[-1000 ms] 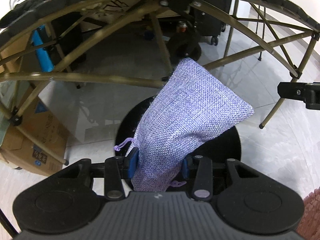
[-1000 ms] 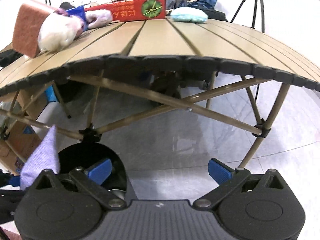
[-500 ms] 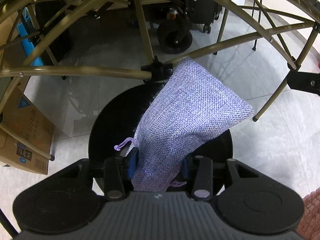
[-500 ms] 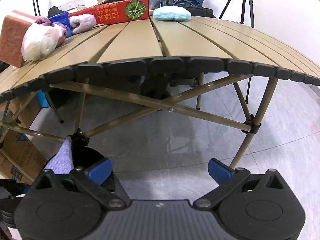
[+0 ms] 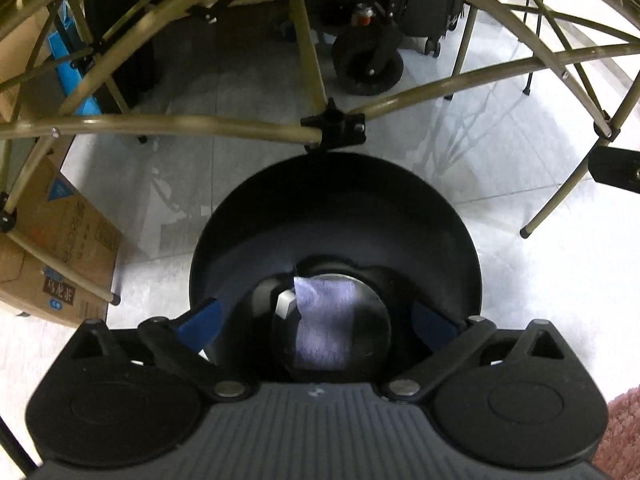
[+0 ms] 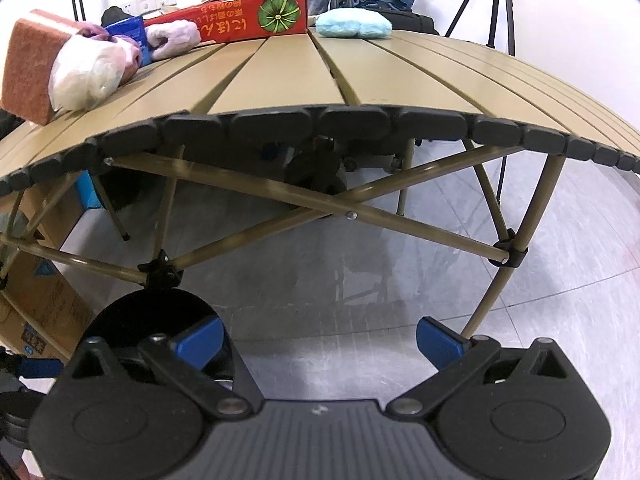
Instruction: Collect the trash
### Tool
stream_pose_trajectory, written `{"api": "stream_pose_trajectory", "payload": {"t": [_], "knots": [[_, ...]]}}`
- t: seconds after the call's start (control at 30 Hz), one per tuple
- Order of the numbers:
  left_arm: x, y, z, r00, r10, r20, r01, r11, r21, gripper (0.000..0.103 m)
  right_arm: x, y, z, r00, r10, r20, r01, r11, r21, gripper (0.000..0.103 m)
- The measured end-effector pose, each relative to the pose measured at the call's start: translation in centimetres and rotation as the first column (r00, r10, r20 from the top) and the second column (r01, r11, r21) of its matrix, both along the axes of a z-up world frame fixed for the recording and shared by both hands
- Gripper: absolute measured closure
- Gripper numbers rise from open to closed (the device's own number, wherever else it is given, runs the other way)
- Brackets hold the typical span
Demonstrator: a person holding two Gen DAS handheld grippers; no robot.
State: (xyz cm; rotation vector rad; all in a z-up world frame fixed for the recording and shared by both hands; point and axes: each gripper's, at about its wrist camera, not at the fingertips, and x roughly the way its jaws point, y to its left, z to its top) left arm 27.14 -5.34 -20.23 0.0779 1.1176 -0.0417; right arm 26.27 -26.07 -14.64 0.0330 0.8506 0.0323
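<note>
Lilac woven cloth identifies the pouch (image 5: 325,322), which lies blurred at the bottom of the black bin (image 5: 400,216), beside a small pale object (image 5: 286,304). The bin stands on the tiled floor (image 5: 500,160) under the frame of the folding surface (image 6: 280,76).

Left tool (image 5: 316,322): positioned directly above the bin mouth, pointing steeply downward. Its jaws are opening and stand spread wide; the blue pads (image 5: 198,320) touch nothing, and the pouch sits well below them, not gripped.

Right tool (image 6: 318,338): jaws spread wide, nothing between the pads. It points toward the near edge of the surface and the floor beneath it. The bin appears at the lower left of this view, partly behind the left-hand pad.

Items on the slatted surface, far side:
- a red carton (image 6: 240,26) with a green printed emblem;
- a pale blue soft pad (image 6: 352,26), just beside the carton;
- a brown sponge block (image 6: 30,64), touching a clear bag of pale material (image 6: 90,72);
- a pink fluffy item (image 6: 172,38).

Cardboard boxes (image 5: 52,248) stand on the floor beside the bin.
</note>
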Motion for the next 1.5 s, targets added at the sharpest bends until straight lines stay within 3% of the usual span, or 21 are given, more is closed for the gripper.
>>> {"api": "stream_pose_trajectory", "payload": {"t": [0.8, 1.1, 1.27, 1.5], "knots": [[-0.8, 0.6, 0.6, 1.000, 0.016, -0.022, -0.016, 1.000, 0.001, 0.000, -0.1, 0.9, 0.0, 0.999, 0.042, -0.007, -0.043, 0.999, -0.011, 0.000], [-2.5, 1.8, 3.7, 0.997, 0.042, 0.059, -0.042, 0.999, -0.007, 0.000, -1.5, 1.5, 1.5, 0.996, 0.081, 0.028, -0.081, 0.997, -0.005, 0.000], [-4.1, 2.6, 6.5, 0.984, 0.054, 0.168, -0.059, 0.998, 0.024, 0.000, -2.8, 2.0, 3.0, 0.990, 0.122, 0.067, -0.123, 0.992, 0.010, 0.000], [-5.0, 3.2, 9.3, 0.967, 0.066, 0.247, -0.070, 0.997, 0.009, 0.000, -3.9, 2.6, 4.8, 0.980, 0.161, 0.114, -0.169, 0.983, 0.066, 0.000]]}}
